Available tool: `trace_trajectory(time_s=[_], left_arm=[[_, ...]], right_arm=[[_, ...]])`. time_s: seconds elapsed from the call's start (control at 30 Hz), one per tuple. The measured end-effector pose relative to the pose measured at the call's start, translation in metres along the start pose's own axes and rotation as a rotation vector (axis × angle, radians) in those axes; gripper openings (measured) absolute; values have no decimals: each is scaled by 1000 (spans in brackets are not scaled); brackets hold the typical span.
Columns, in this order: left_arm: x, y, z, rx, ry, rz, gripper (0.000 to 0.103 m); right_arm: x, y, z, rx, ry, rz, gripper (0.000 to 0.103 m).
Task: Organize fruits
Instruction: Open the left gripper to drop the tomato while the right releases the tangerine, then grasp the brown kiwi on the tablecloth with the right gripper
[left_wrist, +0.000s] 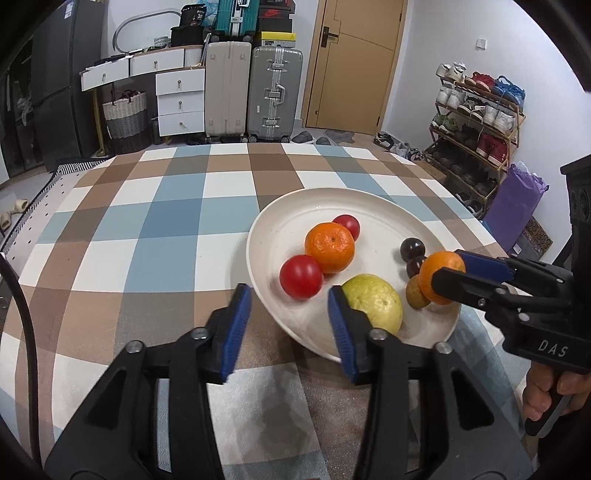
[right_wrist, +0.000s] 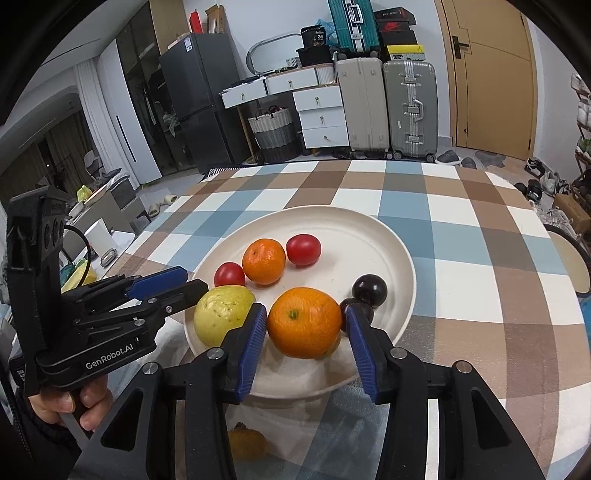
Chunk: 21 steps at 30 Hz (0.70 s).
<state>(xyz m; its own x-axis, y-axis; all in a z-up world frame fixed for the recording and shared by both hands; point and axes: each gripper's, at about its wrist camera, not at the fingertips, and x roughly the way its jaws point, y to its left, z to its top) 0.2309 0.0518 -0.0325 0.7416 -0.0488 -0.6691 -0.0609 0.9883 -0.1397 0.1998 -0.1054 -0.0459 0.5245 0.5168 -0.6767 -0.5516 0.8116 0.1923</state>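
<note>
Mandarin (right_wrist: 304, 322) sits between the blue pads of the right gripper (right_wrist: 306, 334), over the near part of the white plate (right_wrist: 388, 251); the left pad (right_wrist: 253, 343) appears to touch its skin, while a slim gap shows at the right pad, so whether it is gripped or just let go cannot be settled, and whether it rests on the plate or hangs just above it is also unclear. Around it on the plate lie a pale green guava (right_wrist: 221, 317) to its left, a second mandarin (right_wrist: 263, 261) farther back, two red tomatoes (right_wrist: 303, 249) beside that, and two dark plums (right_wrist: 369, 290) to its right; a small brownish fruit (left_wrist: 416, 293) is tucked under the near mandarin. Left gripper (left_wrist: 291, 325) stands spread and holds nothing, its right finger just beside the guava and the plate rim between its jaws. Yellowish fruit (right_wrist: 245, 441) lies on the checked tablecloth (right_wrist: 480, 206), off the plate, below the right gripper. Judgement: the step in hand is the placing of this mandarin among the plated fruit. Next move calls for a clear widening of the right jaws and a straight withdrawal, without nudging the plums or the guava, then attention to the fruit not yet on the plate.
</note>
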Motion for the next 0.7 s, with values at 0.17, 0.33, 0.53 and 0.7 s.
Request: trace_trajectory(time_s=[0.17,0.33,0.53,0.7], left_arm=[[-13,3,-3,-25,-17,4,80],[-30,-1,-10,-21,-24,12,87],[-50,-10,-23,3,-29,23,102],[-58,-20,-36,38,-3,50,102]], right_arm=[[-12,0,-2,-20,-9,-19,52],[-26,-4,-6,-11,-24,-26,69],[-35,-4,-18,2,2,-15,90],[-33,7,-37,-31,71,-7,93]])
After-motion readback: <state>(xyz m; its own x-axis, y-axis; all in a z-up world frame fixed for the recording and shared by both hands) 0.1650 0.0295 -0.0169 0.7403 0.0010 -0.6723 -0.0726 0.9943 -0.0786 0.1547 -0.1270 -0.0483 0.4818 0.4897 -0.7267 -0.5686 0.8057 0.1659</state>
